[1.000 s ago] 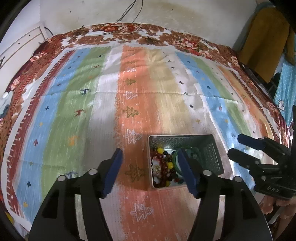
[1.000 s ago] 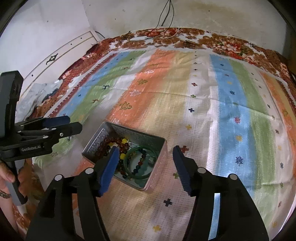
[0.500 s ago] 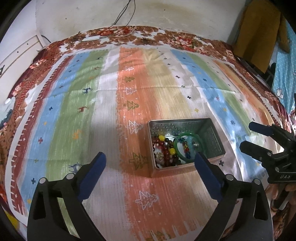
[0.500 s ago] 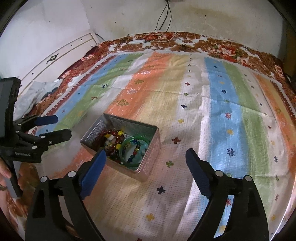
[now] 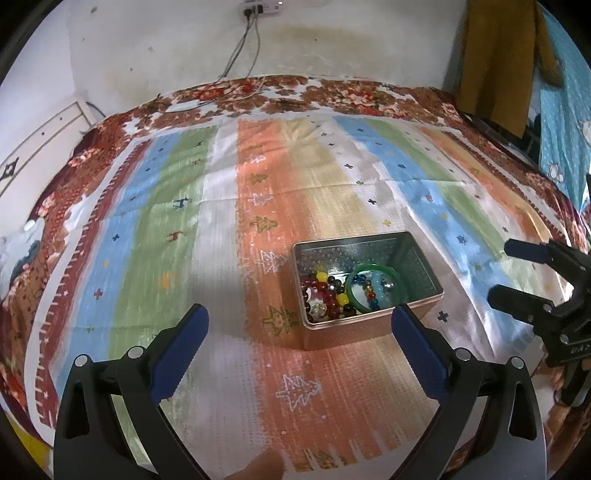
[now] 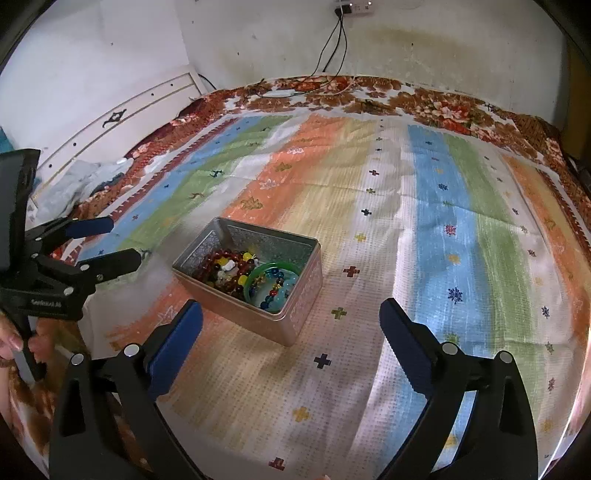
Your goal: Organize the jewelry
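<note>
Both claws stand released with nothing between their blue pads: the left claw (image 5: 299, 336) is spread wide just short of the tin (image 5: 417, 266), and the right claw (image 6: 291, 332) is opening, its pads either side of the tin's near corner in its own view but clear of it. That tin, a rectangular silver box without a lid, sits on the bed, on the orange and cream stripes of the striped cloth (image 5: 177, 229). Inside it, a green bangle (image 5: 376, 286) lies toward one end, with blue and coloured beads (image 6: 275, 286) showing within its ring, and beside it a heap of dark red beads (image 5: 314, 291) mixed with a few yellow ones; the other end of the tin is bare metal floor. In the left wrist view the right claw (image 5: 517, 273) shows at the right edge, to the side of the tin and apart from it; in the right wrist view the left claw (image 6: 110, 240) shows at the left edge with a hand (image 6: 14, 343) on its grip. Under the striped cloth lies a brown floral bedspread (image 5: 332, 96). Behind the bed is a stained white wall (image 6: 443, 48) with a socket strip (image 6: 352, 7) and cables (image 6: 332, 40) hanging down onto the bedspread.
</note>
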Demonstrator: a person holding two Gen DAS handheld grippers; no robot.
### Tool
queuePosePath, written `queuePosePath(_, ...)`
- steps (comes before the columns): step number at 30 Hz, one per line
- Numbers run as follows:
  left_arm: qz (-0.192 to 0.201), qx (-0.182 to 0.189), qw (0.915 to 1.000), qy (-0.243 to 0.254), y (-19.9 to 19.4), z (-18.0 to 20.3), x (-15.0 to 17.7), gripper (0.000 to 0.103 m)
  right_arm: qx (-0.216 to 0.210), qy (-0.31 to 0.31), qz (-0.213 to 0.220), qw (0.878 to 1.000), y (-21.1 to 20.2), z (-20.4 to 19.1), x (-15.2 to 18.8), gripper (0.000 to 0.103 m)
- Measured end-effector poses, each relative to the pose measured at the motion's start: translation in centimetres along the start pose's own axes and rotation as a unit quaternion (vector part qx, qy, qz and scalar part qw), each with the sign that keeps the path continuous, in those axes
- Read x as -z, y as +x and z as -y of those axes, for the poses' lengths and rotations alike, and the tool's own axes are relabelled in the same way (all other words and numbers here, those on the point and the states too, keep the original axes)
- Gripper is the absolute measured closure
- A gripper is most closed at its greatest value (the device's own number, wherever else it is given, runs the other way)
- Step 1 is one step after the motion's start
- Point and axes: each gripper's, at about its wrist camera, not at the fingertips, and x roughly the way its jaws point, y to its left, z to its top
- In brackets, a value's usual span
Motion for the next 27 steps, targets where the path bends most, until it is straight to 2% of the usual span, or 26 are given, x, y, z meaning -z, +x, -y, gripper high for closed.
queuePosePath(7,0.001,0.01,0.9998,-0.02,-0.2,-0.6,0.2,0.006,-0.004,0.005,0.003,1.0,0.0,0.4,0.3,0.006)
queuePosePath(27,0.029,0.011,0.9994,0.015,-1.3,0.9,0.7,0.006,-0.001,0.0,0.002,1.0,0.0,0.3,0.7,0.006)
